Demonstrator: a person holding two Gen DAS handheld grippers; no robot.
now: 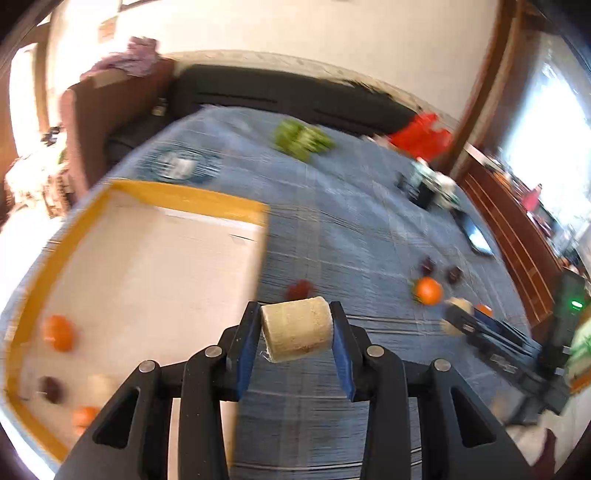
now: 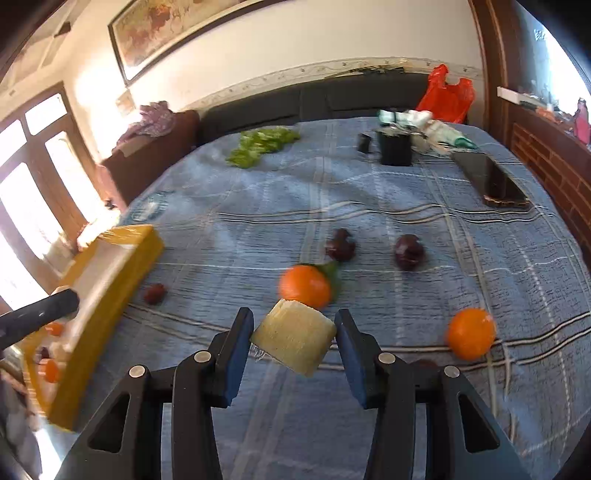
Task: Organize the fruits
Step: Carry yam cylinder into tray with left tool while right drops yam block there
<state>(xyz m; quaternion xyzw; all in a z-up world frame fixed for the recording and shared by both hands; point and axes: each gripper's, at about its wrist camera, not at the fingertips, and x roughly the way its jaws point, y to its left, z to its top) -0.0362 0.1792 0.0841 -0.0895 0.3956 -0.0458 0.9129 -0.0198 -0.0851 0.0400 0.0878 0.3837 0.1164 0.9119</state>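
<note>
Left gripper [image 1: 297, 328]: pale cylinder [image 1: 297, 329] pinched between the fingers, long axis crosswise. Right gripper [image 2: 294, 341]: pale wedge [image 2: 294, 341] held tilted, fingers touching its ends.

I am looking across a blue plaid bedspread [image 2: 406, 206] lying over the bed. A phone [image 2: 491, 181] is resting near its right edge, a black cup [image 2: 395, 147] is standing farther back, and a red plastic bag [image 2: 447, 96] is leaning against the dark headboard [image 2: 295, 103]. A framed painting [image 2: 177, 26] is hanging above.
</note>
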